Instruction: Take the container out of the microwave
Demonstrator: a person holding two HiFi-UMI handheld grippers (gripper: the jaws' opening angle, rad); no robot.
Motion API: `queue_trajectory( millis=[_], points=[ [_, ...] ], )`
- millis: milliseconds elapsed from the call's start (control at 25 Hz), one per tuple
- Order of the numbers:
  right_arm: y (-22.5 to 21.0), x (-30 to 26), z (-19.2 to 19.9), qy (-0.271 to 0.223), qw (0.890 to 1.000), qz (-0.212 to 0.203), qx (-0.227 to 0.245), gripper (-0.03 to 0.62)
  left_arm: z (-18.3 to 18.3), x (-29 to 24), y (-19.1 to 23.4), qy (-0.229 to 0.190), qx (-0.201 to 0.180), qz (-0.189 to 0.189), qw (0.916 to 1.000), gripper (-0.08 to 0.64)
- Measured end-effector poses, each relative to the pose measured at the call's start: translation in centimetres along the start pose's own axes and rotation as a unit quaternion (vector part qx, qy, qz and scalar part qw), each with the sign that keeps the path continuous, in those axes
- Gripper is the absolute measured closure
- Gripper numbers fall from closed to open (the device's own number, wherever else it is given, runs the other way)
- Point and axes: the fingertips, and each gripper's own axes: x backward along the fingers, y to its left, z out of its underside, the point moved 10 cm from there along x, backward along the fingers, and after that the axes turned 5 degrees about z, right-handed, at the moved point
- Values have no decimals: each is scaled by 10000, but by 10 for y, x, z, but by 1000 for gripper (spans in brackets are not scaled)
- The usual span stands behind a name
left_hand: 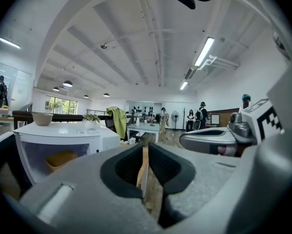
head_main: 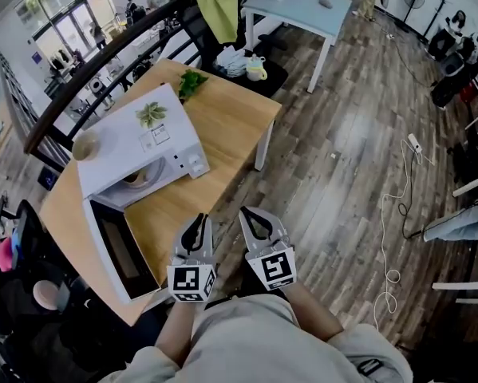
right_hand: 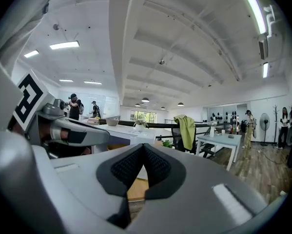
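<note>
- Jaws of the left gripper [left_hand: 145, 152] stand a hair apart. Only floor and table edge show through the thin slit between the black pads, and they grip nothing.
- Jaws of the right gripper [right_hand: 143, 147] are pinched together at the tips, also on nothing.
- Both grippers sit side by side close in front of me, at the near edge of the light wooden table [head_main: 223, 126], pointing roughly level across it.
- From the jaws, the tan, bowl-like container [left_hand: 60, 160] lies ahead and off to the left. It sits inside the cavity of the boxy white microwave [left_hand: 68, 133], well apart from both sets of tips.
- The microwave's dark-glass door [head_main: 119, 250] is swung wide open toward me and stands just left of the left gripper, so the cavity mouth is clear from my side.
- I judge the left gripper the nearer one; the right would have to cross over it.
- The container looks squat and round, so I see no long axis to line up with. I reckon the reach calls for a swing leftward, wider jaws and a bite on the near rim.
</note>
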Motion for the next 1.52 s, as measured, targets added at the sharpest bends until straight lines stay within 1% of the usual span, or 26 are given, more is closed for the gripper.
queue_trajectory(
  millis=[240, 440, 640, 840, 960, 1120, 1200, 1280, 1520],
  points=[
    [-17, -48, 0, -28, 9986, -524, 20, 581, -1, -31, 22, 123, 55, -429, 9990, 518],
    [-25, -85, 7, 24, 9947, -1025, 21, 581, 1, -50, 39, 280, 37, -816, 9963, 518],
    [-28, -118, 12, 19, 9888, -1494, -25, 581, 3, -60, 63, 450, -46, -1311, 9903, 518],
    [-21, -137, 21, 109, 9809, -1940, -113, 581, 11, -55, 81, 767, -93, -1777, 9810, 518],
    [-13, -146, 27, 175, 9771, -2110, -219, 581, 18, -54, 90, 1023, -198, -1885, 9765, 518],
    [0, -155, 38, 298, 9730, -2272, -259, 581, 27, -51, 105, 1341, -382, -1976, 9703, 518],
    [4, -160, 43, 372, 9715, -2329, -234, 581, 31, -51, 115, 1475, -409, -2013, 9675, 518],
    [8, -166, 47, 445, 9707, -2355, -188, 581, 34, -52, 125, 1612, -444, -2029, 9648, 518],
    [22, -182, 57, 586, 9708, -2302, -317, 581, 43, -58, 148, 1981, -535, -1988, 9583, 518]
  ],
)
